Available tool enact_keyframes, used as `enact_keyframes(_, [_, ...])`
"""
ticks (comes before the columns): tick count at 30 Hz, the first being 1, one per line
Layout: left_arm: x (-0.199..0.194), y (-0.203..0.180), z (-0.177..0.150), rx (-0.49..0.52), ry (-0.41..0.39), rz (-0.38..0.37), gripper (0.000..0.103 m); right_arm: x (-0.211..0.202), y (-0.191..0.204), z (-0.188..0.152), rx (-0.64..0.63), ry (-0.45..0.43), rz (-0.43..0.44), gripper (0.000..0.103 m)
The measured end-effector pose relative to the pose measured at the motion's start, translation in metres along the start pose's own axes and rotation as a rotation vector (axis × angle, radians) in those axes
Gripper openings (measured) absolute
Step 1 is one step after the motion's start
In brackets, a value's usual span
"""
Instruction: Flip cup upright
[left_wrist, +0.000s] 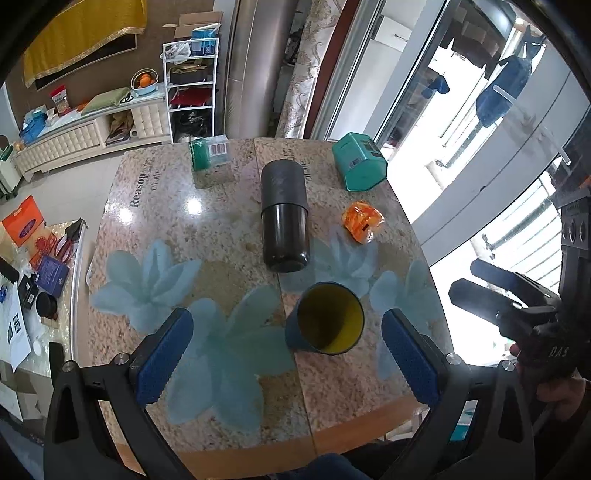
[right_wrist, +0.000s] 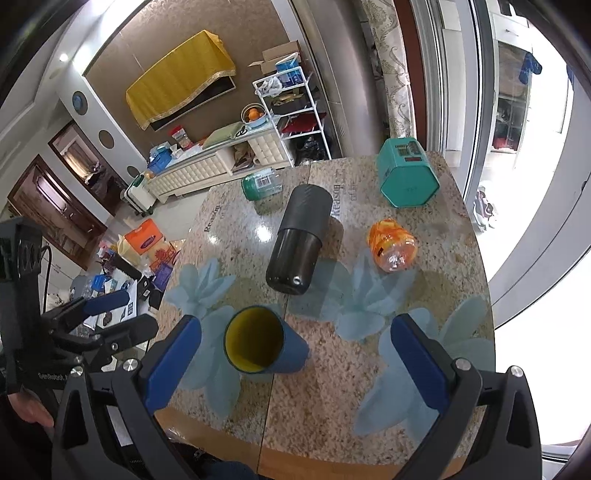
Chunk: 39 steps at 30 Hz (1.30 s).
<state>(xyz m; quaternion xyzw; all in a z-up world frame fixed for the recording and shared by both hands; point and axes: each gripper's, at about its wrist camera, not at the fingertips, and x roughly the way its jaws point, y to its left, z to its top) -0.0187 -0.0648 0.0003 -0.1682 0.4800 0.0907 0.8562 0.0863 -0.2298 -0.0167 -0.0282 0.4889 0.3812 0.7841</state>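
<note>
Left wrist view: blue-padded fingers (left_wrist: 164, 356) of the left gripper (left_wrist: 286, 356) fill the lower frame, spread wide and holding nothing; between them, nearer the right-hand pad but not touching it, lies the cup (left_wrist: 325, 319); the cup is blue outside and yellow inside, on its side, mouth turned toward the camera; it rests on the speckled table (left_wrist: 229, 236), which carries a pale blue flower print; just beyond the cup lies a black flask (left_wrist: 283, 214), also on its side, base toward the camera; an orange packet (left_wrist: 362, 220) sits to the right of the flask; a teal tin (left_wrist: 358, 166) and a green bottle (left_wrist: 208, 154) occupy the far edge, well apart; the right gripper (left_wrist: 476, 284) appears at the right margin, off the table edge, its two dark fingers close together with a narrow gap and nothing between them.

Right wrist view: blue pads of the right gripper (right_wrist: 295, 360) stand near the camera with only a narrow gap as seen from the other view; here they frame a wide span of table (right_wrist: 424, 295); the cup (right_wrist: 262, 341) lies just beside the left-hand pad, mouth toward the camera; the black flask (right_wrist: 297, 242) lies beyond it, tilted; the orange packet (right_wrist: 391, 245) and teal tin (right_wrist: 406, 177) lie further right; the green bottle (right_wrist: 260, 184) lies at the far edge; the left gripper (right_wrist: 122, 314) shows at the left margin, fingers apart.
</note>
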Motion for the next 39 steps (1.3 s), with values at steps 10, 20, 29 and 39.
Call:
enact_keyframes(10, [0.002,-0.006,0.002,0.022,-0.019,-0.004,0.103,-0.001,0.000,0.001,-0.010,-0.016,0.014,0.103])
enact_keyframes(20, [0.003,-0.011,0.004,0.071,-0.016,0.034,0.103,0.003,-0.001,0.006,-0.010,-0.033,0.032,0.103])
enact_keyframes(29, [0.006,-0.009,0.007,0.065,-0.018,0.044,0.103,0.006,-0.001,0.008,-0.019,-0.028,0.038,0.103])
enact_keyframes(39, [0.003,-0.006,0.005,0.046,-0.071,0.076,0.103,0.005,-0.003,0.008,-0.021,-0.020,0.037,0.103])
